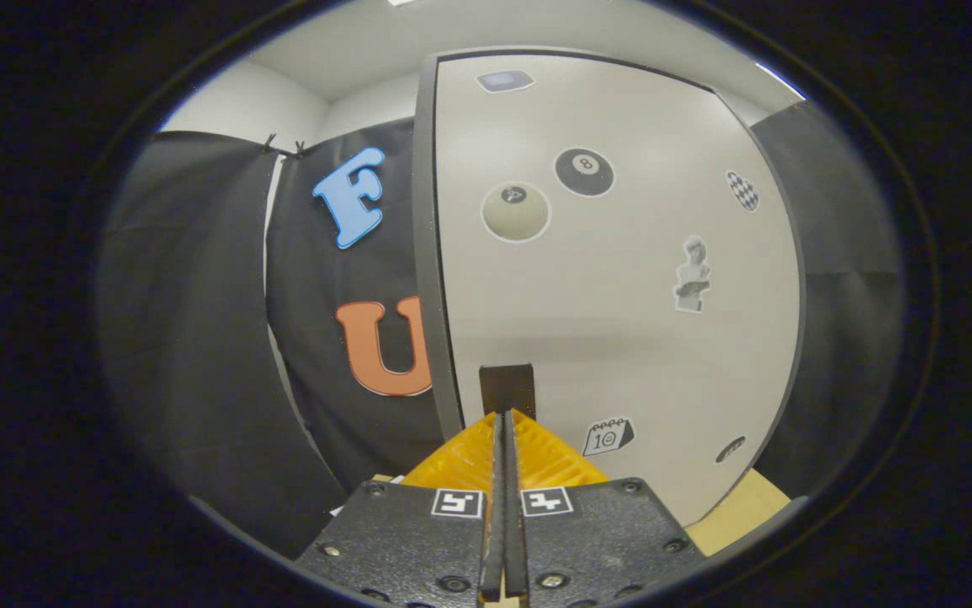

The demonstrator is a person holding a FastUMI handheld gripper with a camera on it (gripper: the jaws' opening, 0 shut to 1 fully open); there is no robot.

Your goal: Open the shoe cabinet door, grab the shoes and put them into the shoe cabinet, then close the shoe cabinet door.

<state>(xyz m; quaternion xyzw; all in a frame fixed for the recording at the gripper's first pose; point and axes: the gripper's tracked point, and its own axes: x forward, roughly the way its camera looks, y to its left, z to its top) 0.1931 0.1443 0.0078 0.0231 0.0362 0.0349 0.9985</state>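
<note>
While ribbed yellow fingers [507, 422] press together, a dark flat handle [507, 387] meets the smooth door [621, 338].

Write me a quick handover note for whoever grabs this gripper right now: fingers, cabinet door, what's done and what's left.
Gripper: fingers pressed together, holding nothing, tips right at the dark handle on the shoe cabinet door; whether they touch it cannot be told.
Door: faces the gripper, stickers on its front; it looks closed, though that is not certain from here.
Done: nothing that can be confirmed.
Left, as it appears: open the door, grab the shoes, put them into the cabinet, close the door.
</note>
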